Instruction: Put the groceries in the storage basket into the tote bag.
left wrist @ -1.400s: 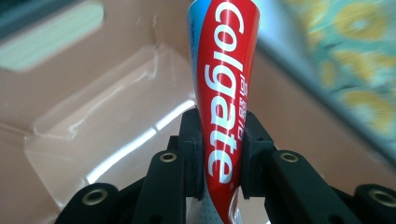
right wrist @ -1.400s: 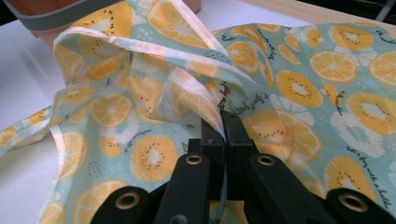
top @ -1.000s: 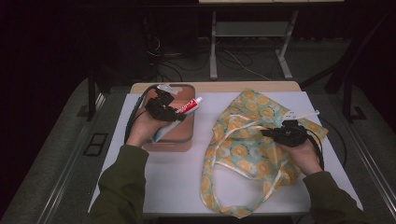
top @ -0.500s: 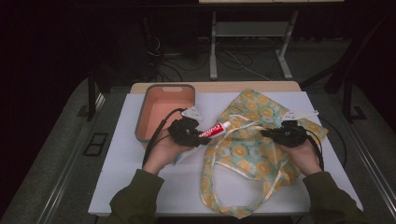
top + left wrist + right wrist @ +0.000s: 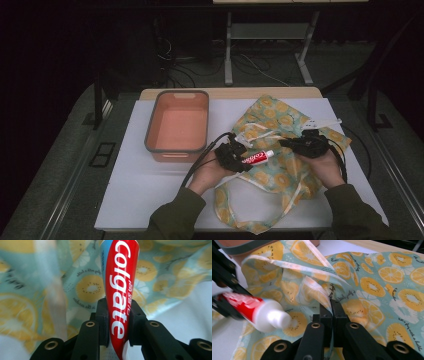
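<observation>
A red and white toothpaste tube (image 5: 257, 158) is clamped in my left gripper (image 5: 239, 161), cap pointing right over the citrus-print cloth bag (image 5: 280, 125). In the left gripper view the tube (image 5: 120, 290) sits squeezed between the two black pads (image 5: 103, 315), with the bag's fabric (image 5: 87, 287) behind it. My right gripper (image 5: 295, 145) is shut on the bag's fabric edge (image 5: 329, 298), lifting a fold. The tube's white cap (image 5: 270, 317) comes in from the left of the right gripper view, close to that fold.
A salmon-coloured tray with a grey rim (image 5: 172, 147) stands at the table's left middle, with nothing in it. The bag's strap (image 5: 260, 222) loops toward the front edge of the white tabletop (image 5: 145, 190). Cables trail from both grippers.
My left gripper has carried the toothpaste tube from over the tray rightward and down to the bag's left edge. The right gripper has stayed put, still pinching the fabric.
</observation>
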Demonstrator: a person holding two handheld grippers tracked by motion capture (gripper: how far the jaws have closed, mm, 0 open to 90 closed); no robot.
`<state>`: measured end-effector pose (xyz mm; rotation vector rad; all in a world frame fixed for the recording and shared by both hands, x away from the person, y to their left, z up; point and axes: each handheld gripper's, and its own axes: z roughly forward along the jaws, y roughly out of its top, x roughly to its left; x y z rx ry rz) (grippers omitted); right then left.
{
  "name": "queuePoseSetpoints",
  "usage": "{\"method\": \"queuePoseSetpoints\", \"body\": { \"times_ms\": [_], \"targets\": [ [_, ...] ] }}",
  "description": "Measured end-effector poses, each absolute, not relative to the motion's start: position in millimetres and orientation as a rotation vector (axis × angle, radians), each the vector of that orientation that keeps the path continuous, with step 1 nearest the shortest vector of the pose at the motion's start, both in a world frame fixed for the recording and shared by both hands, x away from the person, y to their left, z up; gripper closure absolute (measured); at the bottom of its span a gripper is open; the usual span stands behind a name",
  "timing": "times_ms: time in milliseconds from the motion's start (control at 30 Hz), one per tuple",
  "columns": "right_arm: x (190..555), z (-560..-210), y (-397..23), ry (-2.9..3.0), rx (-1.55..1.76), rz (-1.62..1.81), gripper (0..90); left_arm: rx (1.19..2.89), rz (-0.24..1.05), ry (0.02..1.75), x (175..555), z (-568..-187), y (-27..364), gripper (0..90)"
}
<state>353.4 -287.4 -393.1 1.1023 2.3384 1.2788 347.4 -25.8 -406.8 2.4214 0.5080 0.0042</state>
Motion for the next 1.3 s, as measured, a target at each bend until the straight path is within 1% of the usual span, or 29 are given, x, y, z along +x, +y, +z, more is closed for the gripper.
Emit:
{"method": "queuePoseSetpoints", "body": {
  "times_ms": [200,400,667,1000,1067,1167,1300],
  "targets": [
    [353.3,-393.0,-287.7,2.337,1.101,1.281,88.7,2.449,-0.003,0.524,349.7,-423.5,-35.3,74.2],
    [353.7,-393.5,-286.9,2.340,1.103,1.281,88.7,2.427,0.013,0.550,354.5,-419.9,-39.4,74.4],
    [353.0,-392.5,-286.7,2.336,1.096,1.285,88.7,2.422,0.043,0.546,370.9,-411.9,-67.8,74.4],
    [351.5,-388.5,-290.0,2.318,1.098,1.305,88.7,2.391,0.051,0.626,390.7,-421.5,-95.6,74.2],
    [351.6,-388.6,-290.2,2.317,1.097,1.305,88.7,2.390,0.083,0.630,391.7,-424.2,-98.5,73.6],
    [351.3,-388.7,-290.3,2.319,1.098,1.303,88.7,2.386,0.089,0.619,391.8,-427.4,-96.8,69.7],
    [351.1,-388.5,-290.7,2.318,1.094,1.305,88.7,2.335,0.096,0.611,387.8,-420.2,-84.8,47.6]
  ]
}}
